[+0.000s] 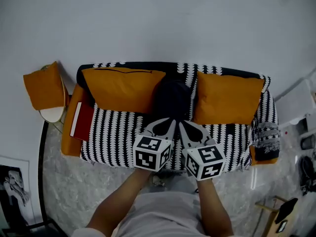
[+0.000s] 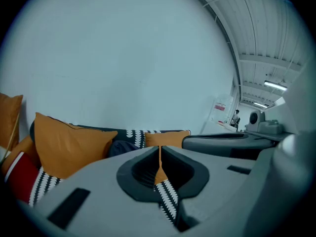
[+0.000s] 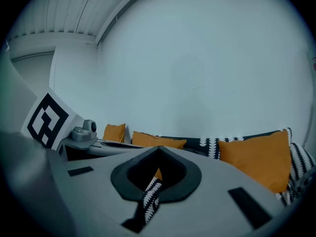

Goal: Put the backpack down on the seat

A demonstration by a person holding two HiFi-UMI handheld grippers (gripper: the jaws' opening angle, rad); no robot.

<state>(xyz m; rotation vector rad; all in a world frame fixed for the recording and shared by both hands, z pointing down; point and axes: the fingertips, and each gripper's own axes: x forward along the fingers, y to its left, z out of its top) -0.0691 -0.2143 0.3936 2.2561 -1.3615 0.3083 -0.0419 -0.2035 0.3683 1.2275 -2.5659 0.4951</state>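
Head view: backpack [image 1: 172, 98] between orange cushions [image 1: 123, 89]; left gripper [image 1: 167, 124] and right gripper [image 1: 186, 127], both closed, empty, near the sofa's [image 1: 118, 132] front edge.

The dark fabric backpack [image 1: 172, 98] sits at frame centre on the black-and-white patterned sofa [image 1: 118, 132], between the left orange cushion [image 1: 123, 89] and the right orange cushion [image 1: 227, 97]. A flat red book [image 1: 83, 121] lies at the sofa's left end.

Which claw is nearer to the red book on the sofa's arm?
Left. The left claw is over the middle of the sofa, right of the red book; the right claw is beside it, farther right.
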